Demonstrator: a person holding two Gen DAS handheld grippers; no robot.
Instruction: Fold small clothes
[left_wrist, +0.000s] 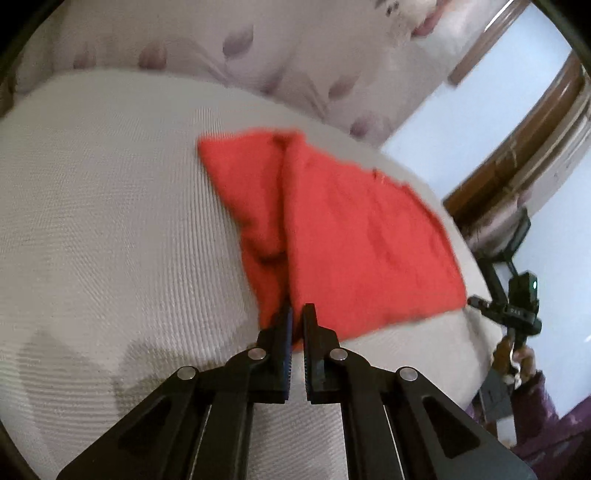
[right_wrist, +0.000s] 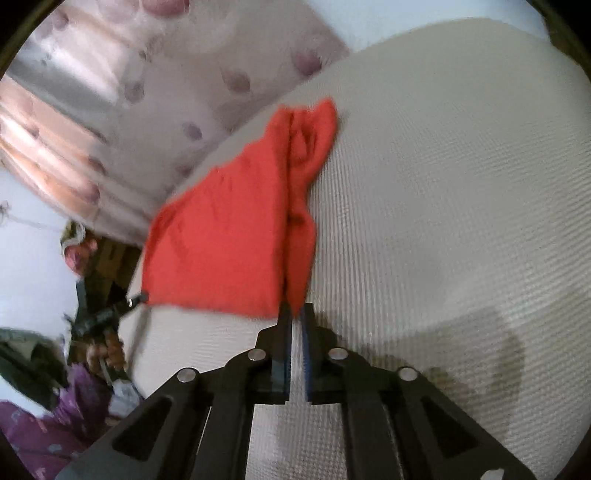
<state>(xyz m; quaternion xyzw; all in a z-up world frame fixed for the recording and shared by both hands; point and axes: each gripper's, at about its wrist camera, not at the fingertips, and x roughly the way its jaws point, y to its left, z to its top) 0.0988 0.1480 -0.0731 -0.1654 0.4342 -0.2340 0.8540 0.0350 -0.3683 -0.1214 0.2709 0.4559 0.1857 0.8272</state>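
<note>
While both grippers, left (left_wrist: 297, 314) & right (right_wrist: 294, 312), pinch the red cloth (left_wrist: 351, 236) edge w/ narrow jaws, it's lifted over the mattress (left_wrist: 110, 184); approx 1 fold underway, flattening left.

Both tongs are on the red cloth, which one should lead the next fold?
Either, probably; no clear edge. Left tongs and right tongs are each shut on a near corner of the red cloth, which lies on the white mattress. Likely they carry the fold across together.
</note>
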